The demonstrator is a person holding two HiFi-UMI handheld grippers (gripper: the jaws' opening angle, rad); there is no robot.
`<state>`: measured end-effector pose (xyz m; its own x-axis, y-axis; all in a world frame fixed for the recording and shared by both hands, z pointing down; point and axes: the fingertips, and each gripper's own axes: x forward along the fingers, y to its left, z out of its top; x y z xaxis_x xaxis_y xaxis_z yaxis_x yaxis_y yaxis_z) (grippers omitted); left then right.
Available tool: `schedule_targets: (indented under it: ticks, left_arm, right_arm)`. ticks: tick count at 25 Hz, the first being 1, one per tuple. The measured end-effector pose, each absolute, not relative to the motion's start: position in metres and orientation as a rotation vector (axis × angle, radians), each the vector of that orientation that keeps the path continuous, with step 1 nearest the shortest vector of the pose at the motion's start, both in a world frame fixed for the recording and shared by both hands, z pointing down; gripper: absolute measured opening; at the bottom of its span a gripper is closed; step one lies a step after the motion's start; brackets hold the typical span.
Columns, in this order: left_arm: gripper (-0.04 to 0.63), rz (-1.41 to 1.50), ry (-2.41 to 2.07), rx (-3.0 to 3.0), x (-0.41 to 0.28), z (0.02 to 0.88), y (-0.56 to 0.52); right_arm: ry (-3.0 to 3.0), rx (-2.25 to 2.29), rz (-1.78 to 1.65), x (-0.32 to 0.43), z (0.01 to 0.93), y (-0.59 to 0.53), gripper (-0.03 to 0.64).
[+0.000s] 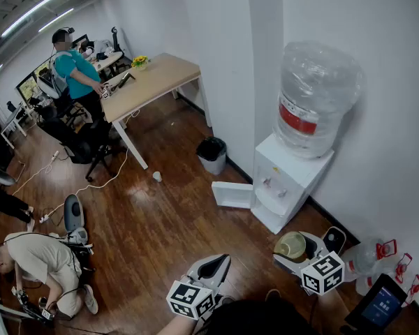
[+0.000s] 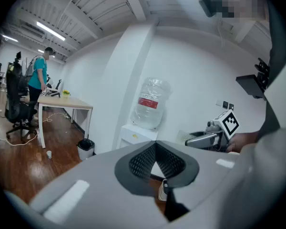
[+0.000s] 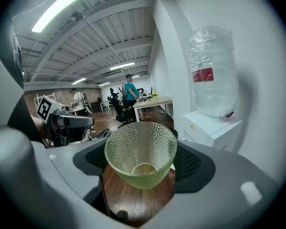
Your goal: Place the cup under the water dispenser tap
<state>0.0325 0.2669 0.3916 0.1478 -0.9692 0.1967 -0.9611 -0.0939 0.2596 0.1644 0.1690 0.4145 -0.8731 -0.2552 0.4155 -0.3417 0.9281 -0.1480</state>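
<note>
A pale green dimpled glass cup (image 3: 140, 149) sits upright between the jaws of my right gripper (image 3: 142, 157), which is shut on it. In the head view the cup (image 1: 290, 245) and right gripper (image 1: 295, 248) hang low over the wood floor, just in front of the white water dispenser (image 1: 288, 176). Its taps (image 1: 267, 183) are beyond the cup, below the big clear bottle (image 1: 314, 96). My left gripper (image 1: 224, 260) is to the left, farther from the dispenser, its jaws shut with nothing in them (image 2: 156, 147).
A white door panel (image 1: 234, 194) stands open at the dispenser's lower left. A black bin (image 1: 211, 149) stands by the wall and a small white cup (image 1: 156, 176) lies on the floor. Empty bottles (image 1: 373, 255) lie at the right. One person crouches (image 1: 45, 260), another stands by a desk (image 1: 150, 82).
</note>
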Motion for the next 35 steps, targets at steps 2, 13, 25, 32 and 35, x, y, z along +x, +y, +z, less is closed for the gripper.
schedule_targets:
  ticks: [2,13,25,32,35]
  left_arm:
    - [0.11,-0.033,-1.839,2.144,0.026,0.391,0.267]
    - [0.021,-0.059,-1.727,2.268,-0.03,0.385,0.263]
    - [0.0,-0.054,-1.559,2.354,-0.057,0.387,0.17]
    - [0.0,-0.044,-1.405,2.421,-0.064,0.386,0.079]
    - [0.0,-0.001,-1.378,2.459,-0.067,0.382,0.044]
  right_arm:
    - [-2.688,0.451,0.3,0.153,0.415,0.166,0.394]
    - [-2.662,0.512,0.277,0.091,0.422,0.161,0.394]
    - [-2.642,0.509,0.352,0.043,0.451,0.075,0.394]
    - [-2.649,0.472,0.367,0.017,0.464,0.0,0.394]
    - [-2.656,0.479,0.389,0.012,0.467,-0.025,0.394]
